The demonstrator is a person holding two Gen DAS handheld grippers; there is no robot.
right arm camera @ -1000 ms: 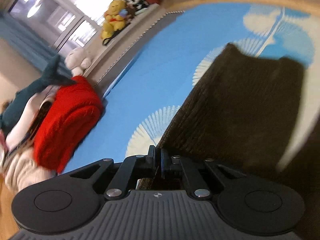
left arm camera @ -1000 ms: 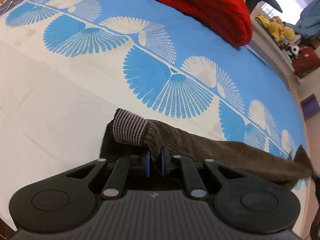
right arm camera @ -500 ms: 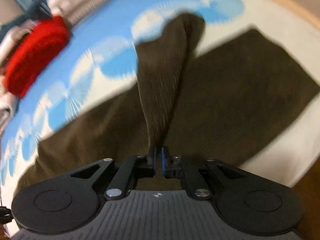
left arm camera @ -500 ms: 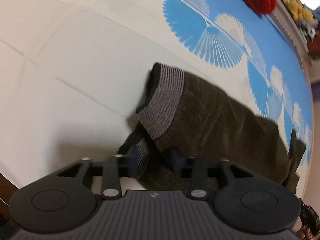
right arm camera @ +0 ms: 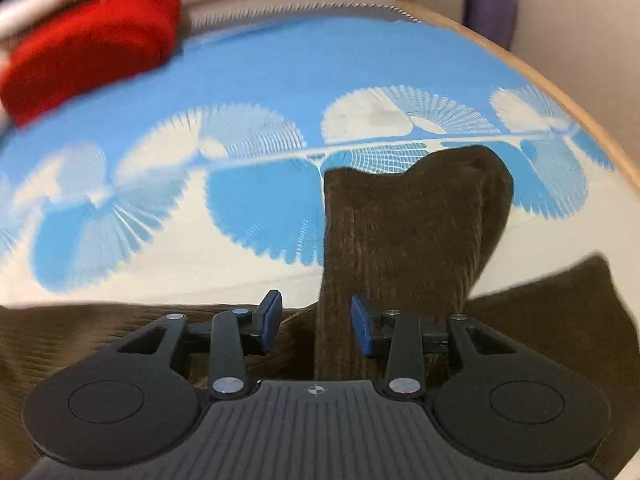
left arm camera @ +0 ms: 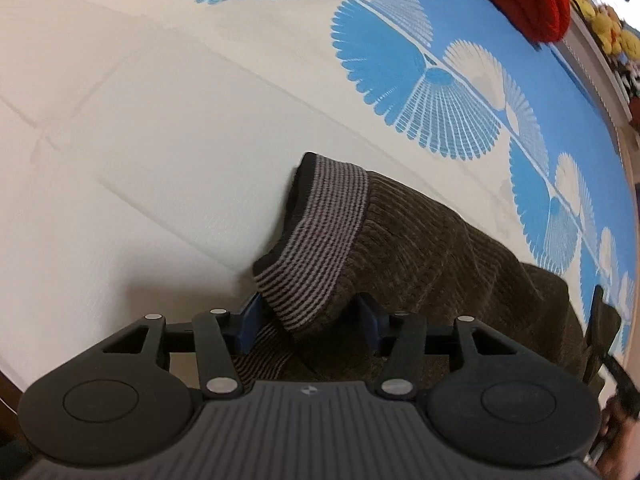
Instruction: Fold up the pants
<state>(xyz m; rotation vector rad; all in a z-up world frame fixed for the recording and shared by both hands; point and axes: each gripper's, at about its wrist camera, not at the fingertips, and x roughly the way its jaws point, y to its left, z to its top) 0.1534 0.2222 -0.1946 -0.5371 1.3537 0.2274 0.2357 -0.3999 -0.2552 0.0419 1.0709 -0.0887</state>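
Dark brown corduroy pants (left arm camera: 440,248) lie folded on the bed, with a grey striped ribbed cuff (left arm camera: 320,240) on top at the near left end. My left gripper (left arm camera: 310,320) is open, its blue pads either side of the cuff, which rests between them. In the right wrist view the pants (right arm camera: 400,232) lie with a folded-over part running away from me. My right gripper (right arm camera: 314,322) is open, with that fold of cloth standing between its blue pads (right arm camera: 362,328).
The bed cover (left arm camera: 160,160) is cream with blue fan patterns and a solid blue far part (right arm camera: 320,64). A red knitted garment (right arm camera: 88,52) lies at the far side. Stuffed toys (left arm camera: 612,28) sit on a ledge beyond the bed. The bed's wooden edge (right arm camera: 560,92) runs at right.
Both grippers were shut on the pants a second ago and are now open. The cloth has been laid down on the bed and both cameras have tilted down toward it.
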